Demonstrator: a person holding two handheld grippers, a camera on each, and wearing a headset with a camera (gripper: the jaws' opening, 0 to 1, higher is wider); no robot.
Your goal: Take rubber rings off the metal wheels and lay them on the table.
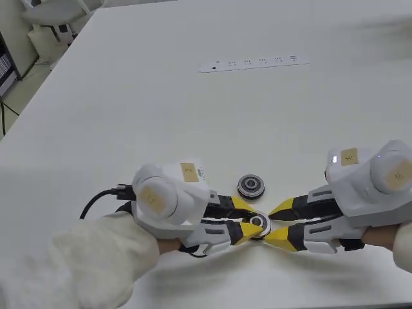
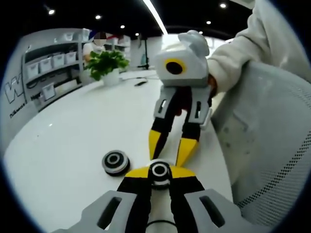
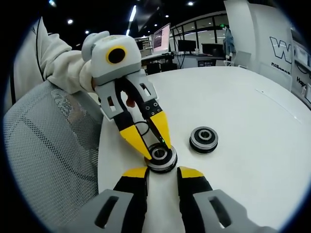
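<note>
Currently: left gripper (image 2: 160, 175) clamps wheel (image 3: 161, 156); right gripper (image 3: 164, 174) parted just short; second wheel (image 3: 203, 139) beyond; rings (image 3: 203, 149) seemingly on, none laid.

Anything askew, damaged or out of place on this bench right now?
Nothing stands out. The left gripper grips one metal wheel, the open right gripper meets it, and the second wheel lies flat on the table beside them, its dark rubber ring on.

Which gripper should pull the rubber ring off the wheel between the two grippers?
Probably the right gripper. The left gripper is shut on the wheel, holding it steady; the right one is open just in front of that wheel, free to pull.
</note>
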